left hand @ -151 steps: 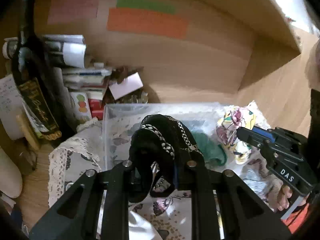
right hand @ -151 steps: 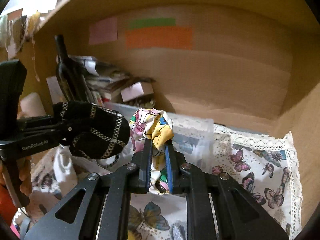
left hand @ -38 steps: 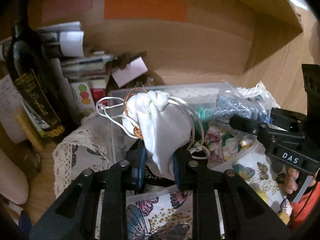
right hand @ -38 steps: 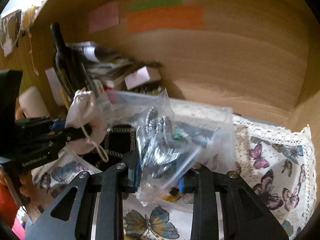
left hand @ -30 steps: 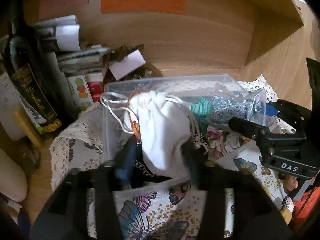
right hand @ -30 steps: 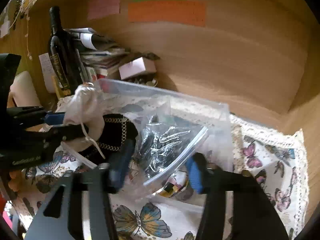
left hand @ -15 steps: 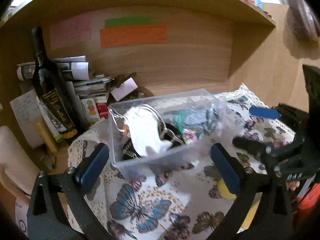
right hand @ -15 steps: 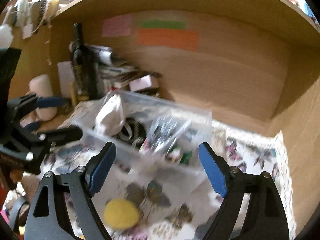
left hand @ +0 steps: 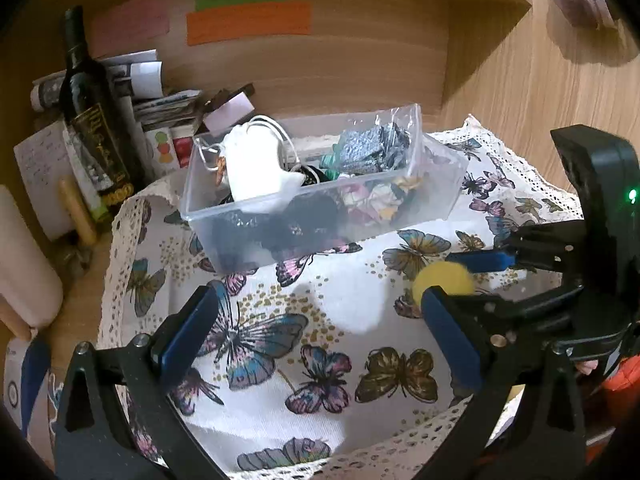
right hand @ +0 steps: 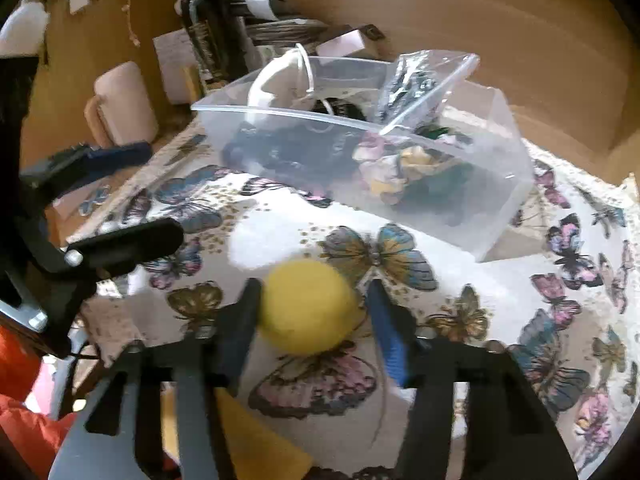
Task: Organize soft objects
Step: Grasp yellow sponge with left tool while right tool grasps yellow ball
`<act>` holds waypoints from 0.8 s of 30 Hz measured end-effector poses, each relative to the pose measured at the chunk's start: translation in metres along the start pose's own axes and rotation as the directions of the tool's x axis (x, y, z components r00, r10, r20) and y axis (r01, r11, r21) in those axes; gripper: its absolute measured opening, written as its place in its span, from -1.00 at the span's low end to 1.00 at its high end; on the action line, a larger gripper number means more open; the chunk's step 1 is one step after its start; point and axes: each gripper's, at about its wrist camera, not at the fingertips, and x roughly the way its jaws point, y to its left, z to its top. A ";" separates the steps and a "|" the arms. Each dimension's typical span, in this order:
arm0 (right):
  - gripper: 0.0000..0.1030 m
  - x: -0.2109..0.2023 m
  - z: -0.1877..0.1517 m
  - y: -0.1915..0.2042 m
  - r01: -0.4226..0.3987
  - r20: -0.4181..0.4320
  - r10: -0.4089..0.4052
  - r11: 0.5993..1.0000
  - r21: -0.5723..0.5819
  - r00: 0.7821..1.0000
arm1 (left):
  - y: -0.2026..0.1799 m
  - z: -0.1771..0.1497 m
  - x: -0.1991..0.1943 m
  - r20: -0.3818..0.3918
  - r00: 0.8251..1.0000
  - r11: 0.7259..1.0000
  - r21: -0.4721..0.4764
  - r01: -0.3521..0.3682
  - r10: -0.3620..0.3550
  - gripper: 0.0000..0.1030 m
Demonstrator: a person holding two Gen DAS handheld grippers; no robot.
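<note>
A clear plastic bin [left hand: 208, 224] [right hand: 500, 208] on the butterfly cloth holds a white drawstring pouch [left hand: 256, 168] [right hand: 268, 80], a plastic bag of grey fabric [left hand: 372, 148] [right hand: 420, 80], black cloth and a flowered cloth. A yellow soft ball [right hand: 308, 308] [left hand: 442, 280] lies on the cloth in front of the bin. My right gripper [right hand: 312, 308] is open with its fingers on either side of the ball. My left gripper [left hand: 316, 320] is wide open and empty above the cloth.
A dark wine bottle [left hand: 96, 112] [right hand: 208, 36], stacked papers and boxes [left hand: 168, 108] stand behind the bin against the wooden back wall. A pale pink roll [right hand: 124, 104] lies at the left. A yellow flat piece [right hand: 256, 440] lies under my right gripper.
Both grippers let go of the pouch and the plastic bag in the bin, opened and drew back. My right gripper has come down around the yellow ball.
</note>
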 end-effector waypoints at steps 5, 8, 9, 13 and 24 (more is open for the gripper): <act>-0.21 -0.020 -0.003 -0.002 0.050 0.071 -0.052 0.998 0.032 0.996 | -0.010 0.001 -0.009 0.021 0.999 1.000 0.000 0.030 -0.030 0.99; -0.21 -0.042 -0.008 -0.013 0.076 0.125 -0.085 0.994 0.080 0.989 | -0.021 0.002 -0.010 0.017 0.997 0.997 0.004 0.071 -0.071 0.99; -0.21 -0.053 -0.011 -0.017 0.099 0.150 -0.114 0.990 0.101 0.982 | -0.027 0.002 -0.010 0.013 0.996 0.996 0.006 0.090 -0.090 0.99; -0.21 -0.082 -0.018 -0.031 0.162 0.205 -0.193 0.974 0.159 0.960 | -0.048 0.001 -0.008 0.014 0.990 0.990 0.006 0.142 -0.143 0.99; -0.21 -0.108 -0.042 -0.051 0.222 0.234 -0.284 0.940 0.257 0.930 | -0.104 -0.020 0.023 -0.113 0.962 0.966 0.043 0.253 -0.247 0.99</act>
